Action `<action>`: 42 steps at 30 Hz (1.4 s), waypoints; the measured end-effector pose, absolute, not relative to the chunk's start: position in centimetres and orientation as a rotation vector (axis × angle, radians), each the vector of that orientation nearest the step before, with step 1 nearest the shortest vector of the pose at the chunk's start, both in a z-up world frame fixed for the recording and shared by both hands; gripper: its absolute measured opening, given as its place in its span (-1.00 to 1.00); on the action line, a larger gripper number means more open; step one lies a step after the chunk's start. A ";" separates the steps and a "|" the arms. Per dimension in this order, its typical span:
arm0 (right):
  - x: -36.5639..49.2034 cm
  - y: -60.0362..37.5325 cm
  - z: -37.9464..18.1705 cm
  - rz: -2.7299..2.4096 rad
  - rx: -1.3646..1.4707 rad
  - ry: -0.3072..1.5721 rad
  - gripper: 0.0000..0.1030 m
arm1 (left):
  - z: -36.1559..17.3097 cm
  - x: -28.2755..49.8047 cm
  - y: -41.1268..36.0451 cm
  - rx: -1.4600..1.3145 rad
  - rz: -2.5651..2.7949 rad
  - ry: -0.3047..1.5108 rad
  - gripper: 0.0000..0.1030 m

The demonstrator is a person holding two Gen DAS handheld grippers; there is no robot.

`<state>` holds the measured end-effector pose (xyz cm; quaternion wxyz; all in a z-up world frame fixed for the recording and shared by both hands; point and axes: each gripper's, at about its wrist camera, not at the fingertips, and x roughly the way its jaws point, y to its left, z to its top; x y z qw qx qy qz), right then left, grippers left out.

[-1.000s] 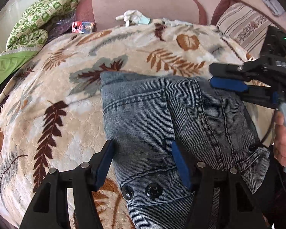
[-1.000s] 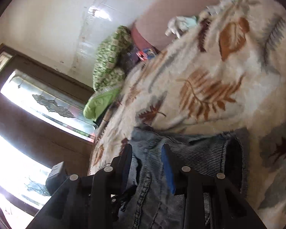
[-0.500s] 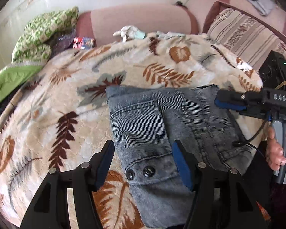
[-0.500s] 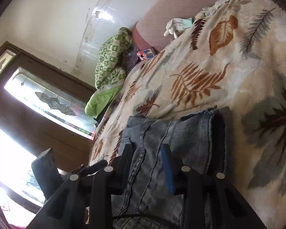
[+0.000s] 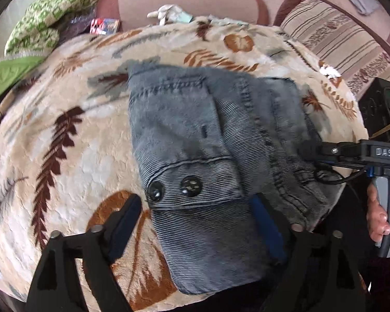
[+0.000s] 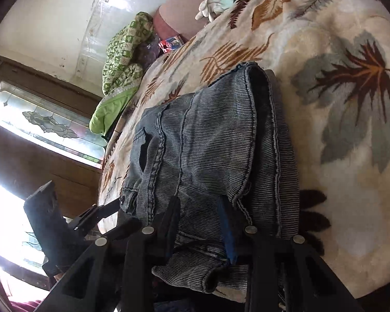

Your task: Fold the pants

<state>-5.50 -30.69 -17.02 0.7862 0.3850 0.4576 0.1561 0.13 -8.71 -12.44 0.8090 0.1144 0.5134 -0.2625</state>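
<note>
Folded denim pants on leaf-print blanket
Left gripper and right gripper jaws spread, empty, over the near edge; press the stack flat and square

pants are a faded blue-grey ribbed denim with two dark snap buttons. blanket under them is cream with rust, brown and grey-blue leaves. At 10 o'clock a green-and-white patterned pillow, at 2 o'clock a beige-and-brown striped cushion. Gripper pads are blue.

Folded pants lie between spread fingers.
</note>
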 end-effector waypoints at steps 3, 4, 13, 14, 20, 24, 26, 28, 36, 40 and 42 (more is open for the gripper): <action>-5.5 -31.3 -17.6 0.351 0.878 0.983 -0.34 | -13.3 0.2 -8.7 0.217 -0.579 1.133 0.85; -5.5 -31.3 -17.6 0.352 0.876 0.982 -0.34 | -13.3 0.1 -8.9 0.224 -0.579 1.128 0.85; -7.0 -31.3 -15.2 0.334 0.780 0.922 -0.21 | -9.6 0.3 -7.0 0.147 -0.614 1.040 0.84; -7.4 -31.6 -14.8 0.327 0.772 0.903 0.07 | -9.1 0.5 -6.5 0.129 -0.616 1.026 0.84; -9.4 -34.5 -12.8 0.254 0.779 0.816 0.22 | -7.5 2.1 -4.2 0.078 -0.540 0.993 0.84; -10.6 -36.4 -12.0 0.205 0.808 0.778 0.23 | -7.6 2.9 -3.0 0.089 -0.407 0.983 0.84; -11.2 -37.1 -11.6 0.195 0.816 0.751 0.23 | -7.5 2.7 -2.9 0.132 -0.357 0.950 0.84; -11.4 -37.3 -11.3 0.202 0.814 0.734 0.23 | -7.1 2.3 -2.8 0.170 -0.330 0.908 0.84; -10.7 -34.8 -10.2 0.209 0.726 0.766 0.23 | -5.6 1.8 -2.3 0.195 -0.316 0.834 0.84; -10.4 -33.7 -10.4 0.211 0.696 0.787 0.23 | -5.2 1.5 -2.4 0.209 -0.308 0.812 0.84; -10.2 -33.5 -10.5 0.209 0.691 0.792 0.23 | -5.2 1.5 -2.5 0.209 -0.312 0.810 0.84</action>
